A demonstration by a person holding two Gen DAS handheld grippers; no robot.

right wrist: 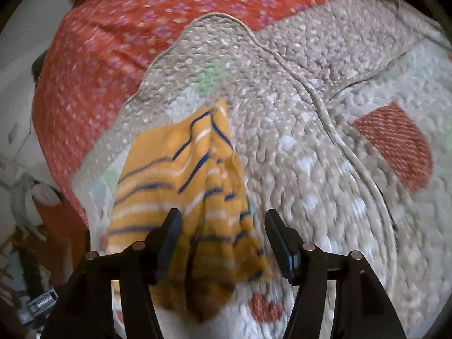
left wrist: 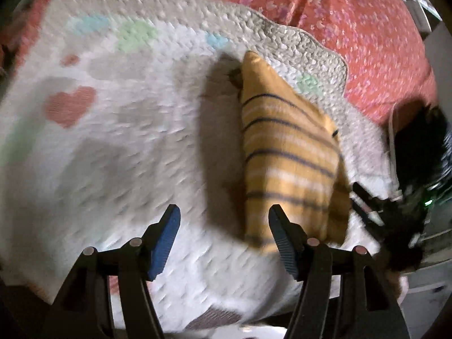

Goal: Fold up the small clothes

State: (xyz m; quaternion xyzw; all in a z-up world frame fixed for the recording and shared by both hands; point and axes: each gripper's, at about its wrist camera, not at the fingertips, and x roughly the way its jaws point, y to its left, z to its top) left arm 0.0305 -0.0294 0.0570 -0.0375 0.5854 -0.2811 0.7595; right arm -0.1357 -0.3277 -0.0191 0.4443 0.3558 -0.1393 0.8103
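A small orange garment (left wrist: 285,152) with dark and white stripes lies folded lengthwise on a white knitted blanket (left wrist: 127,141). My left gripper (left wrist: 224,226) is open and empty above the blanket, just left of the garment's near end. In the right wrist view the same garment (right wrist: 183,197) lies bunched below my right gripper (right wrist: 223,234), which is open with its jaws either side of the garment's near part, not closed on it. The right gripper also shows in the left wrist view (left wrist: 375,212) at the garment's right edge.
The blanket has coloured hearts (left wrist: 70,106) and a beige scalloped border (right wrist: 282,56). Under it is a red floral bedspread (left wrist: 353,28). A red patch (right wrist: 395,144) sits on the blanket at the right. The bed edge and floor clutter (right wrist: 36,305) lie at lower left.
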